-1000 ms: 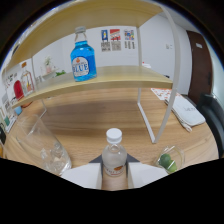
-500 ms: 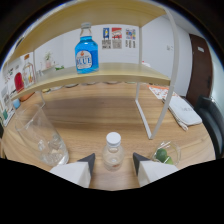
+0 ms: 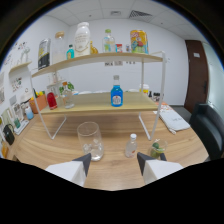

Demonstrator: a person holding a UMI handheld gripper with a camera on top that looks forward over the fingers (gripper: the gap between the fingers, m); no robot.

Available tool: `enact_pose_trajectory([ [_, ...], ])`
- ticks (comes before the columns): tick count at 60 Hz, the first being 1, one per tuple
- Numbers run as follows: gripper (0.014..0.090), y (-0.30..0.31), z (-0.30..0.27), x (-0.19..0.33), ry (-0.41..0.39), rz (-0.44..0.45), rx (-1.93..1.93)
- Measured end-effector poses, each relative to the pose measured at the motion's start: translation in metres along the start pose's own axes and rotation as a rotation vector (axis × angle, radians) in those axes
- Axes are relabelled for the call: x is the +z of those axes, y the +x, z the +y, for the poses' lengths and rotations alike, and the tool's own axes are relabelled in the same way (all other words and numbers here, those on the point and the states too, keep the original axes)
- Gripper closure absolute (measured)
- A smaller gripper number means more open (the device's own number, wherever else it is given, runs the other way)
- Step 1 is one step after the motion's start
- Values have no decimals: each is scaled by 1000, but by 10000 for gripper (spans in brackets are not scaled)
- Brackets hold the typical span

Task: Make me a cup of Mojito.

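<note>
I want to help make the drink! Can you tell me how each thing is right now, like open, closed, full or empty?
gripper: fingers open, holding nothing.
small clear bottle: upright on the table, white cap on, beyond the fingers.
glass: upright, ice at the bottom.
blue bottle: upright on the lower shelf, cap on.
small green glass: upright on the table, contents unclear.

White walls (image 3: 175, 55) and a tiled ceiling (image 3: 100, 10) enclose the room. A dark brown door (image 3: 196, 75) stands at three o'clock, a black chair (image 3: 210, 127) below it. A two-tier wooden shelf rack (image 3: 100, 102) sits on the wooden table (image 3: 45, 145) at centre.
</note>
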Motion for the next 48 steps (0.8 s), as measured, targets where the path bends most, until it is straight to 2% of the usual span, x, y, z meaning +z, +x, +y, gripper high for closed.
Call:
enact_pose_trajectory([
  [9, 192, -38, 15, -14, -8, -11, 25],
  [16, 191, -67, 1, -23, 10, 7, 51],
  [25, 191, -124, -66, -41, 94, 3, 68],
  [32, 193, -178, -133, -56, 190, -43, 84],
  [48, 185, -260, -241, -54, 313, -74, -11],
])
